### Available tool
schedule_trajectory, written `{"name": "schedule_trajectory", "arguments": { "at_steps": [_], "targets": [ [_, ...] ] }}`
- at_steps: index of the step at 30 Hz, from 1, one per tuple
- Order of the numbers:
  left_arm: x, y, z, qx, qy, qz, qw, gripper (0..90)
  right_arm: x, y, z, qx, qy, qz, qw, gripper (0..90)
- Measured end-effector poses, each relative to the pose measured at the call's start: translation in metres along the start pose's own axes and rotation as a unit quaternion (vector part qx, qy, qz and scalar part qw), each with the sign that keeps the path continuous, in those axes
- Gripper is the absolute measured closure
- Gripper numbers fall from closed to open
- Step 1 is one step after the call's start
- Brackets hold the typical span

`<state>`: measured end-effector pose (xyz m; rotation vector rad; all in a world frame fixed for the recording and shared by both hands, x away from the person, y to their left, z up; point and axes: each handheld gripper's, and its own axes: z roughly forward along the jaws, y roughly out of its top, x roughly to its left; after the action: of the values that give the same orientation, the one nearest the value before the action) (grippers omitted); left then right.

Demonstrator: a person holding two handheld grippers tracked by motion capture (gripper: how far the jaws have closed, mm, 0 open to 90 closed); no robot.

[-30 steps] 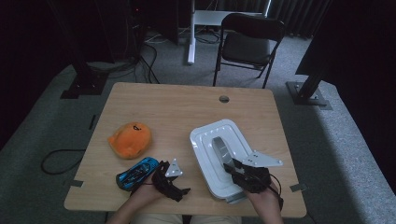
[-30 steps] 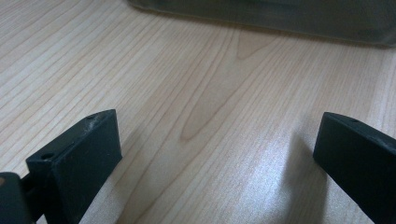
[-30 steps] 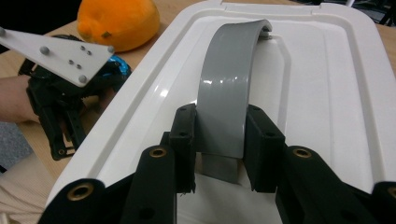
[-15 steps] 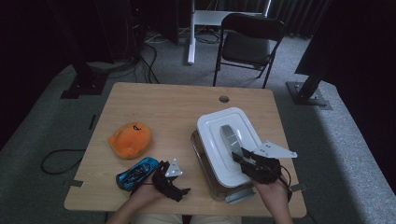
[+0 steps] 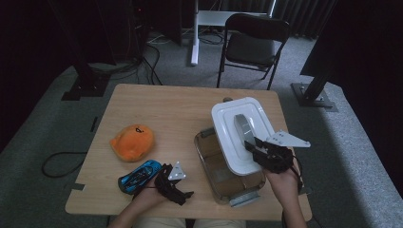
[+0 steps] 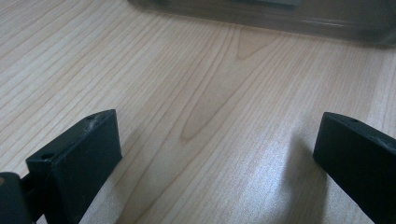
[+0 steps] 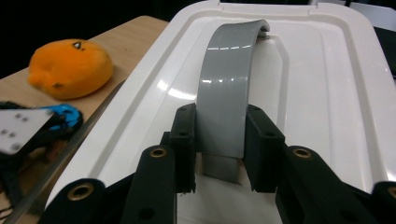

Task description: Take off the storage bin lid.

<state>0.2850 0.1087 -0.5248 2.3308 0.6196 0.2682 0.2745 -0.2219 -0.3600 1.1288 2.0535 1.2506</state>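
A white lid (image 5: 225,121) with a grey arched handle (image 5: 241,125) hangs tilted over a clear plastic bin (image 5: 216,173) on the wooden table (image 5: 161,111). My right gripper (image 5: 254,145) is shut on the handle's near end and holds the lid up and toward the far right, so the bin's near left part shows uncovered. In the right gripper view the two black jaws of my right gripper (image 7: 219,140) pinch the grey handle (image 7: 229,79) above the lid (image 7: 317,93). My left gripper (image 5: 183,187) rests open on the table left of the bin. My left gripper (image 6: 217,158) has bare wood between its jaws, with the bin's wall (image 6: 280,18) ahead.
An orange plush toy (image 5: 133,141) lies at the table's left, and a blue toy car (image 5: 139,175) sits just beside my left hand. A small round object (image 5: 227,99) peeks out behind the lid. A folding chair (image 5: 254,45) stands beyond the far edge.
The right gripper has risen and moved away to the far right with the lid, uncovering the clear bin. The left gripper has stayed put.
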Motion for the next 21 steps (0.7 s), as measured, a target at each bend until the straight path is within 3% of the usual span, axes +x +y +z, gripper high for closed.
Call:
{"name": "schedule_trajectory", "arguments": {
  "at_steps": [21],
  "targets": [
    [0.0, 0.0, 0.0, 0.0, 0.0, 0.0, 1.0, 1.4, -0.054, 0.01, 0.015, -0.013, -0.06, 0.035, 0.9975, 68.0]
  ]
}}
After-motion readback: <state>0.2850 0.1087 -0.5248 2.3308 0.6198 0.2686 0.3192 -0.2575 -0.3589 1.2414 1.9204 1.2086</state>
